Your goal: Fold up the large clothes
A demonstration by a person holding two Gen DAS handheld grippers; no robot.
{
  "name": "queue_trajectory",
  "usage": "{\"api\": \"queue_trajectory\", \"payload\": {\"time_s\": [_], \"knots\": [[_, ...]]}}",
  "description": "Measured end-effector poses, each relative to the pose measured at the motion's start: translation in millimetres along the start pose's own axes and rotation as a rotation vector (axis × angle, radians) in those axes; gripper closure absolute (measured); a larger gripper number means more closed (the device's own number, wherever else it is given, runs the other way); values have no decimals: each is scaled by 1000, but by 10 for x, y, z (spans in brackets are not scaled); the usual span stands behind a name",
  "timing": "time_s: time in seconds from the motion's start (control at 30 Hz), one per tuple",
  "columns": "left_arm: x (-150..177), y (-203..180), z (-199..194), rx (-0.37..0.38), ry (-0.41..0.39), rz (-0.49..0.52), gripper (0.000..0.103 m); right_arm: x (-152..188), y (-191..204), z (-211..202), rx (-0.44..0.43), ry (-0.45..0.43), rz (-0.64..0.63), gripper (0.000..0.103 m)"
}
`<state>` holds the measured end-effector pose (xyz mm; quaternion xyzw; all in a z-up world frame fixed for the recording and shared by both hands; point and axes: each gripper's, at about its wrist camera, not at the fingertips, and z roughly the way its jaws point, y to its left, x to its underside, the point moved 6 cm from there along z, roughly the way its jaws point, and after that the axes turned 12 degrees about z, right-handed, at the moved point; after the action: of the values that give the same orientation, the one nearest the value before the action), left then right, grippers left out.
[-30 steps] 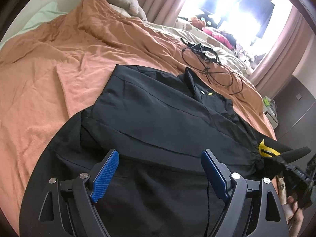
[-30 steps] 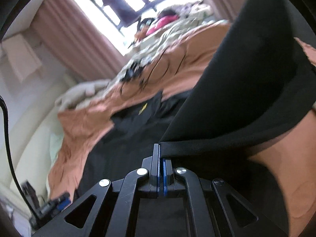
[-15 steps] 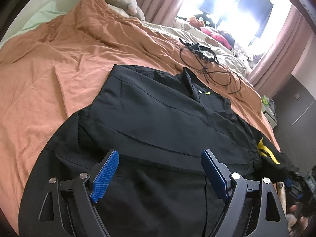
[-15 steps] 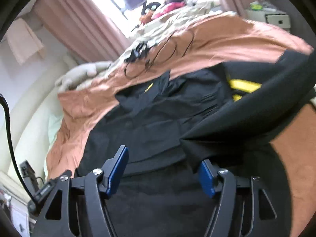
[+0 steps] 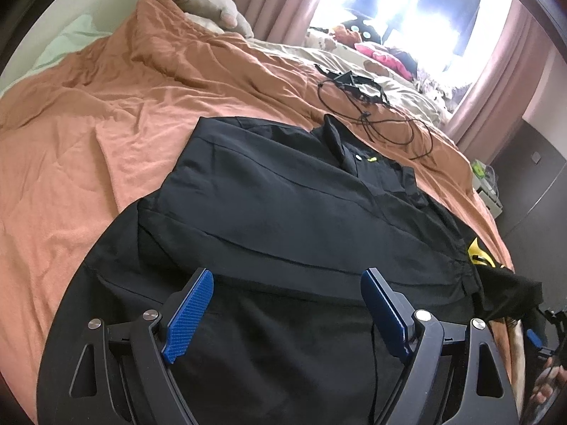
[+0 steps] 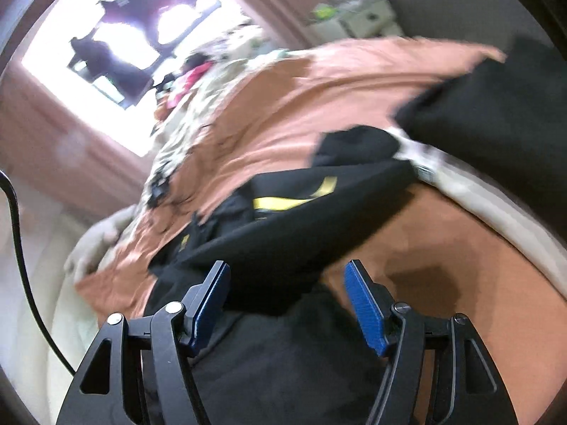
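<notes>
A large black shirt (image 5: 283, 212) with a collar and yellow trim lies spread on an orange bedspread (image 5: 106, 124), its left side folded inward. My left gripper (image 5: 287, 290) is open and empty, hovering over the shirt's lower part. My right gripper (image 6: 287, 283) is open and empty at the shirt's right edge, where a black sleeve (image 6: 301, 233) with a yellow stripe (image 6: 283, 202) lies just ahead of the fingers. The right wrist view is blurred. The right gripper also shows at the left wrist view's lower right edge (image 5: 545, 336).
Black cables (image 5: 372, 106) lie on the bedspread beyond the collar. A grey plush toy (image 5: 202, 3) sits at the head of the bed. A cream blanket with toys (image 5: 372, 56) lies below the bright window. A nightstand (image 5: 489, 191) stands at the right.
My right gripper opened and let go of the black sleeve, which dropped onto the bed; the gripper then swung right. My left gripper stayed open over the shirt.
</notes>
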<state>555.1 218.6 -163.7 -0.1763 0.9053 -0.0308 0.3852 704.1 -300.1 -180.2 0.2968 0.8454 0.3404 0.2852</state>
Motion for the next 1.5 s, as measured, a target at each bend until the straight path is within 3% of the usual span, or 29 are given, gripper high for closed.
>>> {"api": "queue_trajectory", "payload": {"time_s": [0.1, 0.2, 0.27, 0.43, 0.47, 0.53, 0.57, 0.73, 0.97, 1.17, 1.37, 1.4, 1.47, 1.5], "knots": [[0, -1, 2, 1, -1, -4, 17, -151, -220, 37, -72, -2, 126, 34], [-8, 8, 7, 8, -2, -12, 17, -250, -249, 57, -104, -30, 176, 20], [-22, 21, 1, 19, -3, -14, 17, -300, -205, 87, -115, -46, 172, 20], [-66, 59, -30, 46, -5, -25, 17, -358, -179, 365, -10, -61, 144, 23], [-71, 64, -32, 48, -1, -23, 17, -379, -196, 412, 16, -65, 132, 31], [-77, 87, -24, 51, 9, -21, 17, -438, -145, 493, 64, -63, 73, 94], [-82, 101, -19, 50, 13, -23, 17, -457, -72, 487, 68, -72, 39, 95], [-130, 227, -73, 89, -3, -88, 17, -394, 781, 251, 45, -144, -240, 97], [-176, 438, -181, 104, -30, -153, 17, 30, 1864, 280, 53, -138, -526, 98], [-212, 584, -242, 125, -54, -210, 17, 580, 2309, 534, 84, -77, -697, 98], [-232, 649, -293, 142, -68, -234, 17, 1108, 2494, 972, 61, 28, -737, 96], [-235, 661, -292, 142, -68, -237, 17, 1186, 2492, 1036, 65, 45, -738, 92], [-236, 675, -293, 140, -67, -239, 17, 1344, 2480, 1170, 56, 114, -732, 70], [-237, 673, -296, 140, -66, -240, 17, 1390, 2473, 1182, 37, 131, -725, 50]]}}
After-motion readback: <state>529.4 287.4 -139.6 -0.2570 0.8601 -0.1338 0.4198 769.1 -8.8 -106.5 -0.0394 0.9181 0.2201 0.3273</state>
